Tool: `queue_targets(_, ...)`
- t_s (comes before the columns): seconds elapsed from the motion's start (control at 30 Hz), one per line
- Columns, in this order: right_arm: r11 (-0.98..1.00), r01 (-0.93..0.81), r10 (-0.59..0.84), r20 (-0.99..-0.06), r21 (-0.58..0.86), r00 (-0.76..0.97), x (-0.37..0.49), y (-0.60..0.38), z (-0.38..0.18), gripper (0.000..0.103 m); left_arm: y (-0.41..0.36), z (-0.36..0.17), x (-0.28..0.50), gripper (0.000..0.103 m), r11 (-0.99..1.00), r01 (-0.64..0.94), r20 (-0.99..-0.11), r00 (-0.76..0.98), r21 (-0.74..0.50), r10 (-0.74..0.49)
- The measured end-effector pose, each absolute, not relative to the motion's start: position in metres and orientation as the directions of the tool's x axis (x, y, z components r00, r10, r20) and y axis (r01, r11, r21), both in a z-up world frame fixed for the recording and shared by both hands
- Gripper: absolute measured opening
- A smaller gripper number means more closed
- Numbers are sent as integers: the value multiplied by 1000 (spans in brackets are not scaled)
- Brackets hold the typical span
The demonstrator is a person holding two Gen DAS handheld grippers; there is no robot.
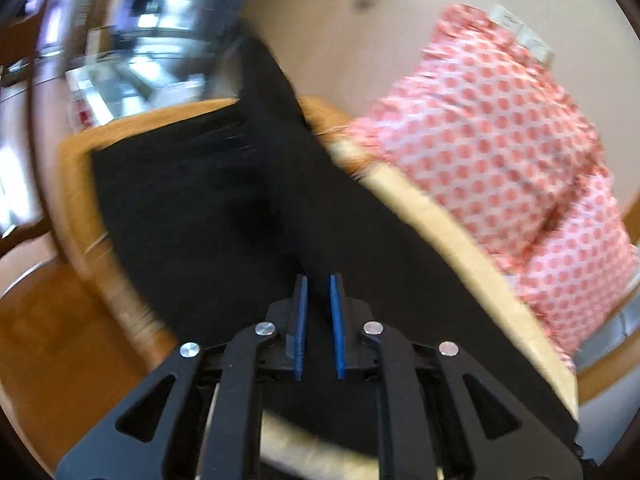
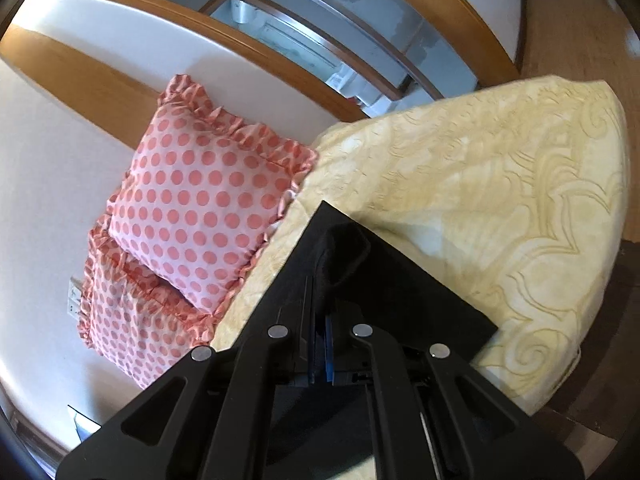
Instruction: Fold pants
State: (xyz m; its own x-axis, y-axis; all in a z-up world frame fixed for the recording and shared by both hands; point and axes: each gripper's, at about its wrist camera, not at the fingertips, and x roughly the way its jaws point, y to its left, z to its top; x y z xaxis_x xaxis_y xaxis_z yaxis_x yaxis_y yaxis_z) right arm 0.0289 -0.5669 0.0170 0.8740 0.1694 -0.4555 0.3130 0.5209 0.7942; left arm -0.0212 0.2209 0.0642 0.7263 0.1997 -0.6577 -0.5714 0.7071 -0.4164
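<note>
Two grippers hold the same black pants, and we take the left wrist view first. Our left gripper [image 1: 319,304] has its blue-padded fingers [image 1: 301,328] drawn close together with a narrow gap between them, and a dark ridge of the pants [image 1: 224,208] runs into that gap, so we read it as pinching the cloth, though the picture is smeared with motion and the contact itself is hard to make out. From the fingers the pants spread away as a broad black sheet, one edge running along the cream bedspread [image 1: 452,236] and a raised fold rising toward the far side of the bed. At the right of this view sit the pink dotted pillows [image 1: 500,136], against a pale wall [image 1: 360,24]; a wooden bed frame [image 1: 76,184] curves round the left of the cloth. In the right wrist view our right gripper [image 2: 320,312] is pressed together on a bunched fold of the pants [image 2: 404,292], which bulges up just past the fingertips. The rest of the black cloth lies flat as a pointed shape on the bedspread [image 2: 500,184], its tip toward the head of the bed and just beside the nearer pillow. The two pillows [image 2: 200,196] overlap one another along the left edge of the bed, leaning on the white wall [image 2: 52,160]. A wooden headboard [image 2: 100,88] crosses behind them.
</note>
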Motion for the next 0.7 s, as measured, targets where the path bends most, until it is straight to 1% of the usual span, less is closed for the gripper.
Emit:
queue_targets(0.13,514,325,170,-466,794,868,30,-565,13,4,231,44,-46,9,680,-595,-686,704,-429,183)
queue_targets(0.23,510,314,171,-452,801,875,28,-564,17,4,238,48,-41,9,681,-562,-663,734,-470,148)
queue_targets(0.27,514,312,170,-451,799,876,27,-564,18,4,244,49,-36,14,670,-551,-657,743,-498,123)
queue_targets(0.3,516,311,169,-451,798,877,27,-564,19,4,248,48,-30,23,658,-540,-654,751,-525,95)
queue_targets(0.33,516,310,168,-450,798,877,26,-563,20,4,258,46,-22,26,629,-542,-659,750,-558,63)
queue_targets(0.37,513,312,169,-451,799,877,25,-564,20,4,265,43,-17,31,604,-548,-663,748,-579,43)
queue_targets(0.47,508,323,169,-460,798,872,24,-564,17,4,280,33,0,34,539,-558,-681,731,-632,-43)
queue_targets(0.53,506,330,168,-466,797,868,25,-564,15,4,281,33,3,35,537,-560,-685,727,-631,-47)
queue_targets(0.6,501,335,170,-470,798,866,27,-564,13,4,281,34,6,42,530,-563,-689,723,-634,-57)
queue_targets(0.7,507,329,172,-468,796,867,29,-562,12,4,284,35,17,43,513,-571,-694,716,-640,-69)
